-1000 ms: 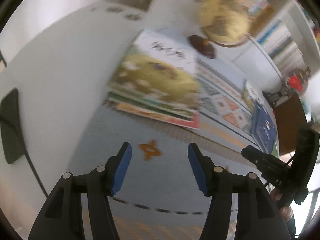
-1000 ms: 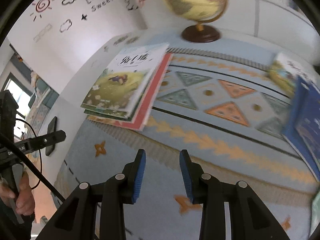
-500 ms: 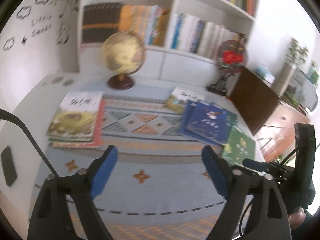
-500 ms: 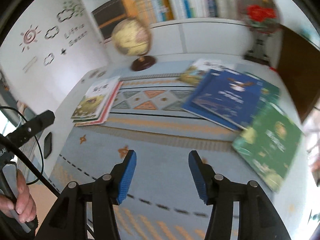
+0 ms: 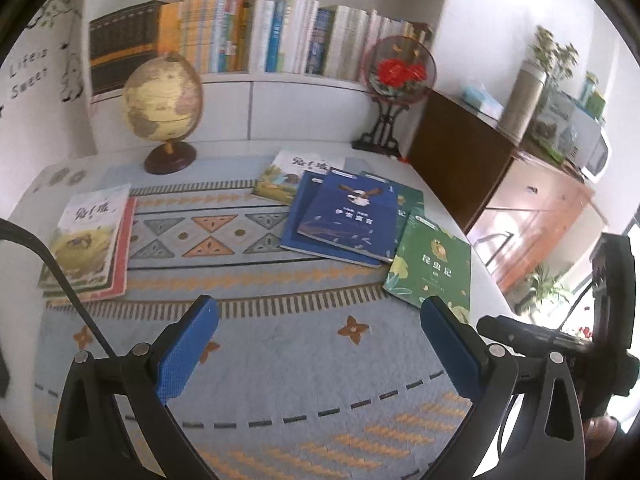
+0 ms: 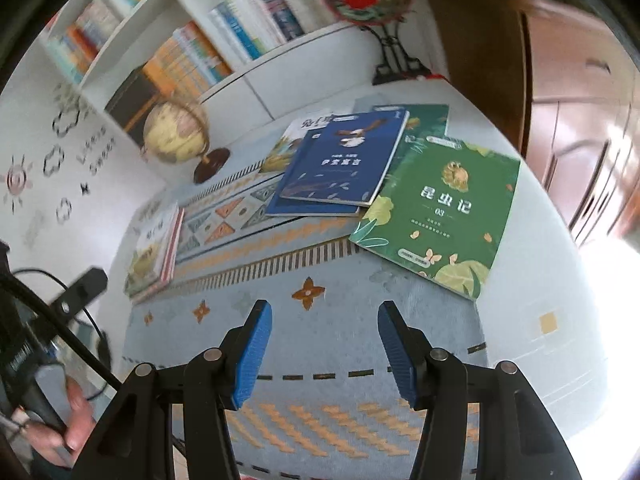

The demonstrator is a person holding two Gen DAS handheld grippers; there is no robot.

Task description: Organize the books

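Blue ribbed pads on both empty claws, left claw (image 5: 318, 346) opening wide, right claw (image 6: 325, 354) parted, above woven rug (image 5: 280, 344).

Both wrist cameras look steeply down and forward over the patterned mat (image 5: 280, 340) toward the bookshelf (image 5: 256, 76). The right view sits nearer the green book (image 6: 440, 216) (tilted frame); both share the globe (image 5: 162, 94) and books.

Both grippers up, empty, aimed down.
Left gripper (image 5: 318, 352): jaws opening, nearly full wide, nothing betw. blue pads (image 5: 188, 354). Right gripper (image 6: 326, 354): jaws part open, approx. half, nothing betw. them. Left hand (image 6: 74, 420) seen at edge of right view, wrapped round its handle.
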